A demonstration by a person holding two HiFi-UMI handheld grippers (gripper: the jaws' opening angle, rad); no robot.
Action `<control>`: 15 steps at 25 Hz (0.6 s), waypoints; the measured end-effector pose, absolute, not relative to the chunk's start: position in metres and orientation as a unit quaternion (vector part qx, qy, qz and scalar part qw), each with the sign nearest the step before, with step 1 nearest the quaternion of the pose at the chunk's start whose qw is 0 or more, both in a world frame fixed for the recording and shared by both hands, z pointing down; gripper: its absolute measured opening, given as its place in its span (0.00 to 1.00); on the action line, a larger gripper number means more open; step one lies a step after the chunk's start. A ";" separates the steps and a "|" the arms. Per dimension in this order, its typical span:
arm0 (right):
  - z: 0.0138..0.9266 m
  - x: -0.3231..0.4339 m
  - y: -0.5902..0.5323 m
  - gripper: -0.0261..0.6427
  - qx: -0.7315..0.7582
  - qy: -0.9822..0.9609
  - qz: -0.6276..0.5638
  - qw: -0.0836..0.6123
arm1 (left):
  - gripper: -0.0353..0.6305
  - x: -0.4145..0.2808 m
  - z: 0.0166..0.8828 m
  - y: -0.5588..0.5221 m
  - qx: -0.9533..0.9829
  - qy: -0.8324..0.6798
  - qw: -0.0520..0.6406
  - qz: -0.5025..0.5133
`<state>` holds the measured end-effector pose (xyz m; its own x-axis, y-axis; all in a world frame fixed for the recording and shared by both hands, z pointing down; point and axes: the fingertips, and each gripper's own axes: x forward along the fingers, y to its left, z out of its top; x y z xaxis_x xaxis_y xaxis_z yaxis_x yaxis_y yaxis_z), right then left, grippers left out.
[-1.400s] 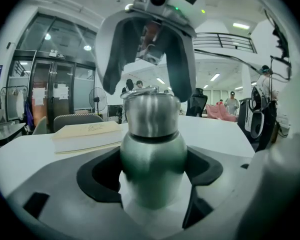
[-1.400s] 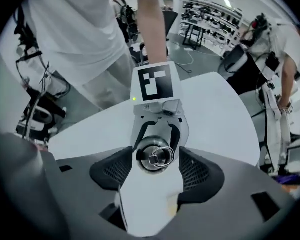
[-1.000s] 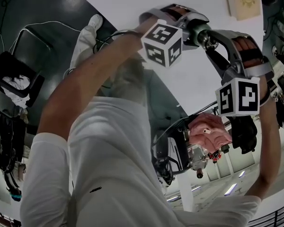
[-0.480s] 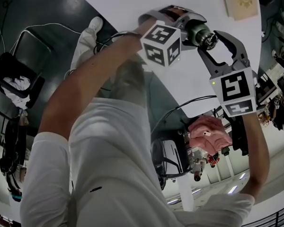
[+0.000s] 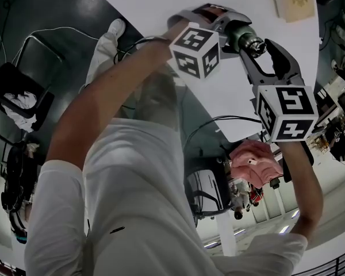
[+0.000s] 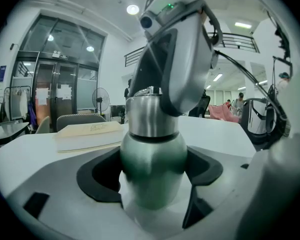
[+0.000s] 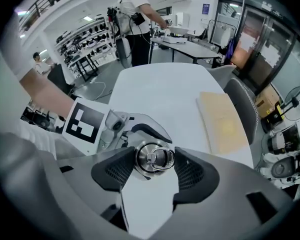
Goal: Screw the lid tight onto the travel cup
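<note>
clamps the left gripper (image 6: pixel 154 178) on the green body of the travel cup (image 6: pixel 152 151) at the white tabletop (image 7: pixel 162 91), right gripper (image 7: pixel 152 171) closed around the steel lid (image 7: pixel 153 157). shows the right gripper rolled round since a second ago, likely a tightening turn under way. leaves only a beige booklet (image 7: pixel 222 121) far right, blocking nothing.

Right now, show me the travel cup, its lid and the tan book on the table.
travel cup (image 6: pixel 152 171): left gripper view, on its green body.
lid (image 7: pixel 154 159): right gripper view, on its steel top by the ring.
tan book (image 7: pixel 222 124): right gripper view, on its cover.
</note>
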<state>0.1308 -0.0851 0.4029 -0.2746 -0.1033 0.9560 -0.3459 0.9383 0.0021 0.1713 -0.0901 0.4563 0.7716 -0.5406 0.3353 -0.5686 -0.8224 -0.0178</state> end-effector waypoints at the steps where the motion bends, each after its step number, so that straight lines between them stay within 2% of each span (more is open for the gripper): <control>1: 0.401 0.130 -0.085 0.40 0.135 -0.795 0.099 0.583 | 0.59 0.171 0.456 -0.090 0.940 -0.296 0.043 0.165; 5: 0.384 0.125 -0.081 0.42 0.070 -0.807 0.019 0.586 | 0.59 0.171 0.456 -0.090 0.940 -0.295 0.042 0.164; 11: 0.381 0.128 -0.062 0.42 -0.148 -0.749 -0.155 0.627 | 0.59 0.170 0.455 -0.090 0.940 -0.295 0.043 0.165; 15: 0.388 0.129 -0.062 0.42 -0.244 -0.703 -0.255 0.617 | 0.59 0.170 0.455 -0.090 0.940 -0.294 0.043 0.165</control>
<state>0.1289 -0.0621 0.3877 -0.1188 0.0286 0.9925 0.6578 0.7510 0.0571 0.1704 -0.0899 0.4546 0.7720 -0.5392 0.3365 -0.5679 -0.8229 -0.0156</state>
